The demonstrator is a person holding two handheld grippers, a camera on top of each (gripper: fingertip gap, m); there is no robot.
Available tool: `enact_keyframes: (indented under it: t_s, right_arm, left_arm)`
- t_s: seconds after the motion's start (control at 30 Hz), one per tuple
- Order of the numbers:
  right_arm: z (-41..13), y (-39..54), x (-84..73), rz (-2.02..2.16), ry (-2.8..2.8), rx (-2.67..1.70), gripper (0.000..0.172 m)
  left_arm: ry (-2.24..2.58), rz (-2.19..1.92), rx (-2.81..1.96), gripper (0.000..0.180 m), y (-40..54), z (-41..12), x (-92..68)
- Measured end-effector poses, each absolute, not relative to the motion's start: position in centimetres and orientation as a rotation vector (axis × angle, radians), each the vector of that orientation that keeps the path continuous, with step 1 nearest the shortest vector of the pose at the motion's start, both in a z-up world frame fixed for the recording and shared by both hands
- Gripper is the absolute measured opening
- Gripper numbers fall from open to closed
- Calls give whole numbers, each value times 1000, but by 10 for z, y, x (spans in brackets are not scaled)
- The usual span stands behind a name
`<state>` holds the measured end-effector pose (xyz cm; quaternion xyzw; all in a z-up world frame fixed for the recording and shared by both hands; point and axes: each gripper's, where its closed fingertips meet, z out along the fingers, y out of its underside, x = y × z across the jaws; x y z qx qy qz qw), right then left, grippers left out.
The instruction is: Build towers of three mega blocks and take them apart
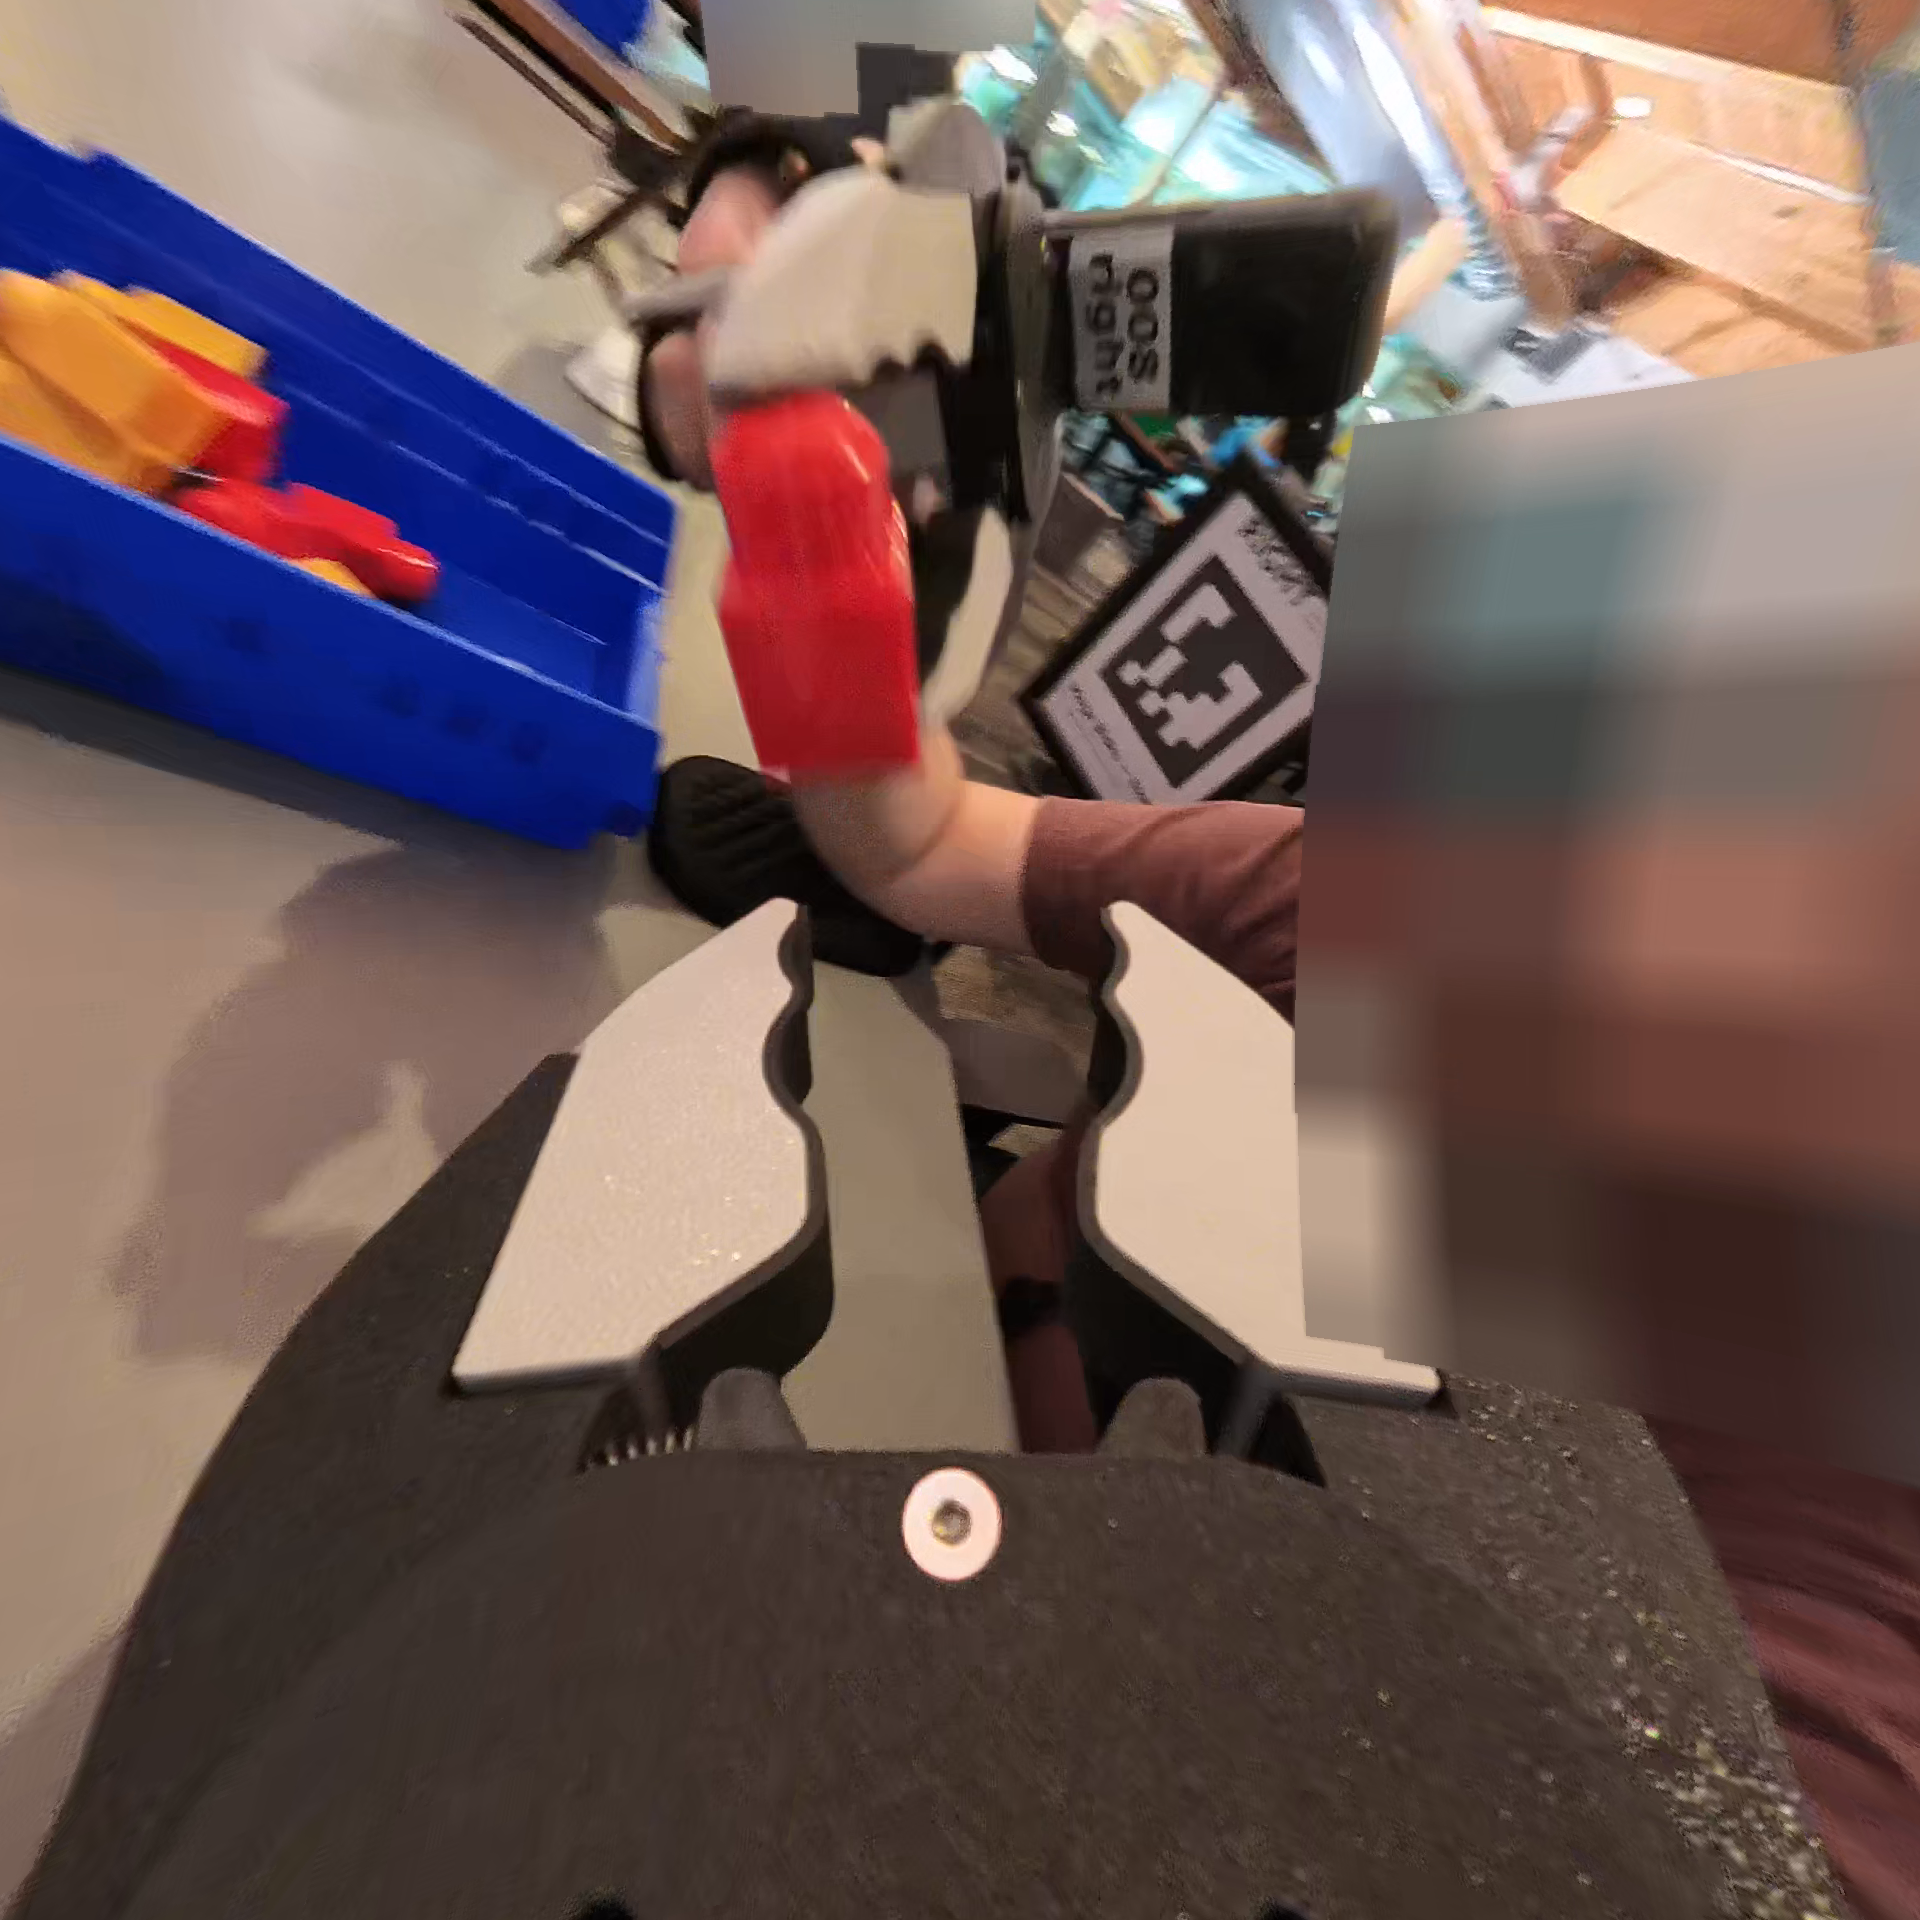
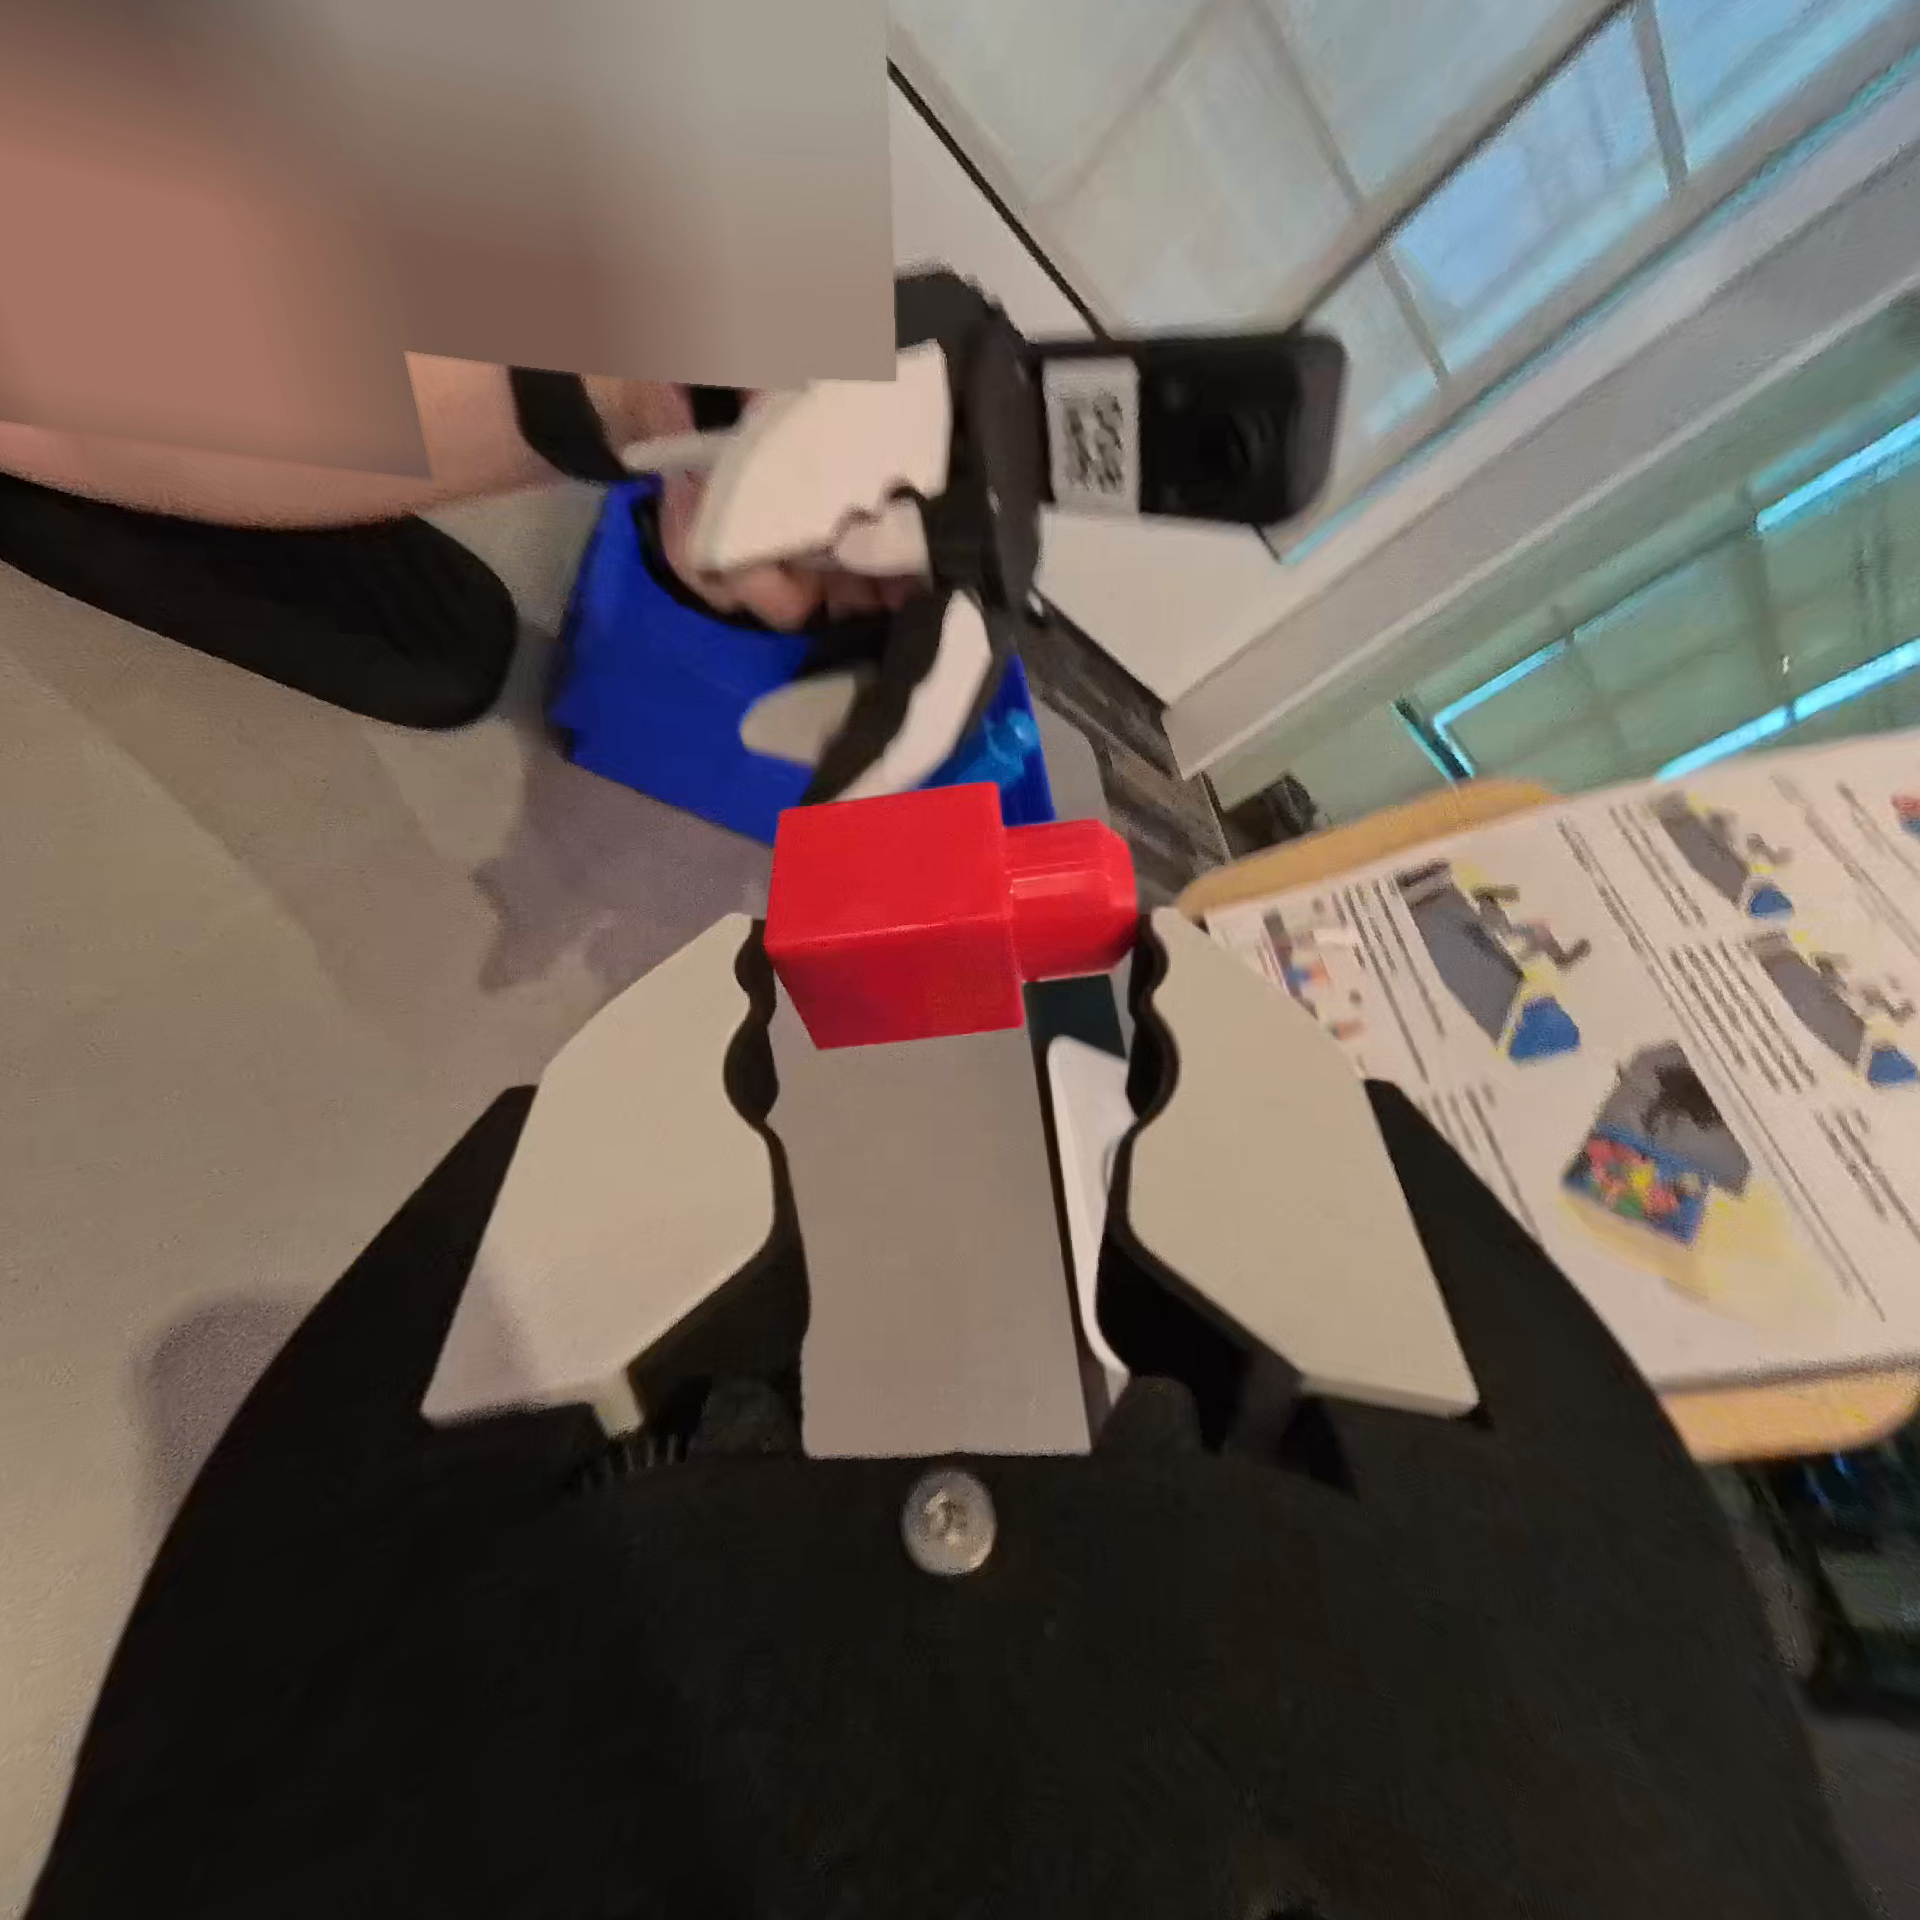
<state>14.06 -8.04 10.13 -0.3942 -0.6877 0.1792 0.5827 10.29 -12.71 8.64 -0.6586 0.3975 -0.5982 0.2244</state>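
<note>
The right gripper (image 2: pixel 951 940) holds a red block (image 2: pixel 904 925) lengthwise between its fingertips, the square end against the left finger (image 2: pixel 665 1091) and the stud end against the right finger (image 2: pixel 1257 1091). The block lies sideways, stud pointing right, up off the grey table (image 2: pixel 260 1039). In the left wrist view the same block (image 1: pixel 821 592) hangs stud-up in that gripper's grip, clear of the table (image 1: pixel 208 987), just right of the blue bin (image 1: pixel 343 644).

The left gripper (image 1: pixel 951 930) stands wide open with nothing between its grey fingers (image 1: pixel 675 1143) (only table, a dark red sleeve (image 1: pixel 1164 873) and a black object (image 1: pixel 738 842) show beyond the gap). From the right wrist view it hovers in front of the bin (image 2: pixel 665 707), its jaws parted and bare.

The bin holds more blocks, orange (image 1: pixel 104 395) and red (image 1: pixel 301 520), blurred. A framed black-and-white marker (image 1: pixel 1195 665) leans beyond the table edge. To the right of the held block, a printed sheet with pictures (image 2: pixel 1610 1039) lies on a wooden surface (image 2: pixel 1382 821).
</note>
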Motion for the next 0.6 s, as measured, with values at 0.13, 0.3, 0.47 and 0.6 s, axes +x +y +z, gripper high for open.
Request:
enact_keyframes:
  t_s: [0.13,0.3,0.47,0.6]
  right_arm:
    - [68,32,246,239,-1333,-1526,66]
    - [-36,98,318,168,-1222,-2051,67]
    - [-68,119,312,117,-1247,-2050,78]
    - [-41,121,308,140,-1172,-1949,76]
  left_arm:
    - [894,-1239,-1888,54,-89,91,49]
    - [531,-723,-2013,53,-48,90,-50]
    - [240,-433,-2112,54,-44,78,-141]
    - [29,-325,-2186,54,-49,59,-200]
